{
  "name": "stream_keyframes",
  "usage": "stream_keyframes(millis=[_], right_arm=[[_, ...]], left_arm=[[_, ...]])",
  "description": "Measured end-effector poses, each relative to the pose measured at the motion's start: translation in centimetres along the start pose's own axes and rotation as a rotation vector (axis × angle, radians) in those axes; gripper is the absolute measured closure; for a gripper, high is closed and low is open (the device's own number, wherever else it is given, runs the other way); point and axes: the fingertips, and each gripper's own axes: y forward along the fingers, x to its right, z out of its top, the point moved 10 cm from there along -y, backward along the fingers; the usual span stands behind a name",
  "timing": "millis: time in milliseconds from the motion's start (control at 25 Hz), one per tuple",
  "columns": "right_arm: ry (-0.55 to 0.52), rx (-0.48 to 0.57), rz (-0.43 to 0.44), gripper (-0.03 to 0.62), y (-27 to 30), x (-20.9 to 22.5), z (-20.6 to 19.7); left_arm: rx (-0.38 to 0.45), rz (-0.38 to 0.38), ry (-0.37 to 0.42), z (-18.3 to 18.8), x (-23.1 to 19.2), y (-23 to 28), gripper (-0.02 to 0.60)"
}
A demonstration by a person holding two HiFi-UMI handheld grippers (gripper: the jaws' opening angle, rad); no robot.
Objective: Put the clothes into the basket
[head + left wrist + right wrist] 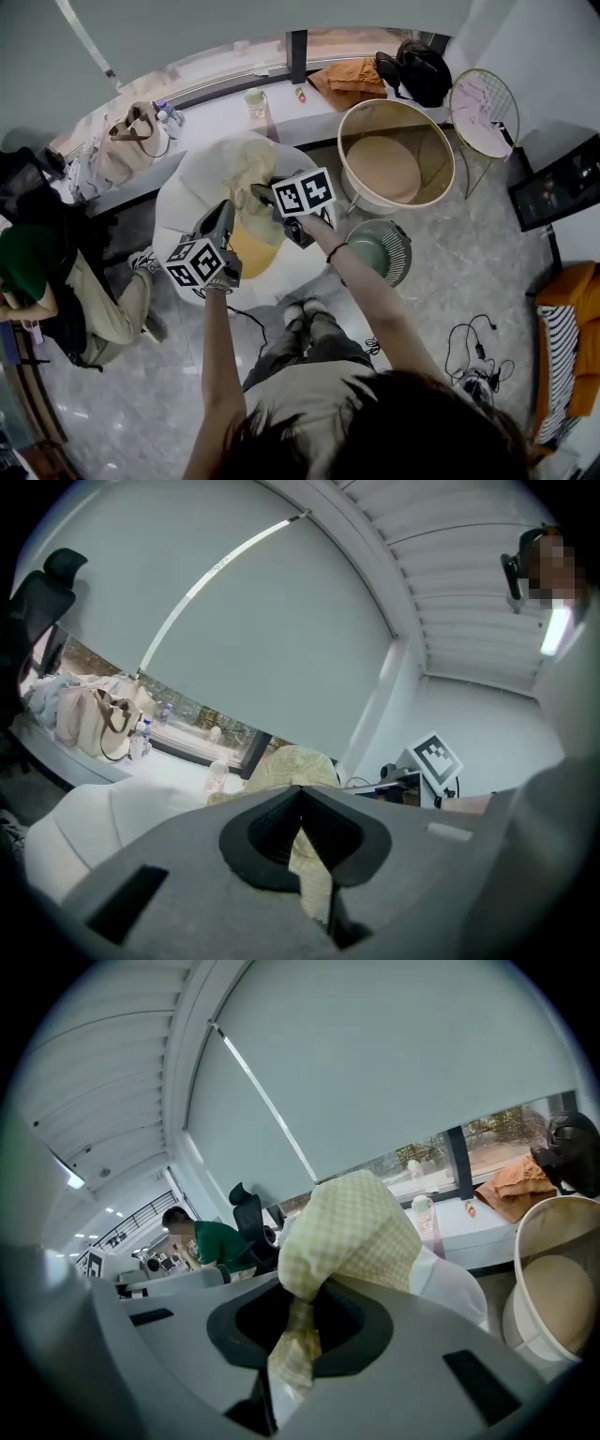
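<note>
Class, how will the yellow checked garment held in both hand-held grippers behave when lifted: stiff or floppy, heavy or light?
Probably floppy: the checked garment bunches and droops where the right hand-held gripper pinches it. Likely light: only that and the left hand-held gripper hold it up. It may sag between them.

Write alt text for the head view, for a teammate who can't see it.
Seen from above, a person's left gripper and right gripper both clamp a pale yellow checked garment over a round white surface. A round white basket stands on the floor to the right, apart from the garment.
</note>
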Motion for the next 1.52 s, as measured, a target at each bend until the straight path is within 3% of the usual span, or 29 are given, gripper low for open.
stream_keyframes(millis=[400,720,1520], right_arm=[[0.073,0.083,-0.126,0.543,-4.5,2.5,-1.8],[0.103,0.122,-0.163,0.543,-8.0,3.6,-2.4],[0.171,0.177,-0.284,0.543,-21.4,8.7,-7.2]], left_arm=[[-0.083,-0.133,0.033,-1.3,2.2,3.2,0.571],[-0.103,-0.186,0.045,-1.8,4.9,5.2,0.571],[-0.197,-0.333,0.065,-7.2,16.6,11.0,0.571]])
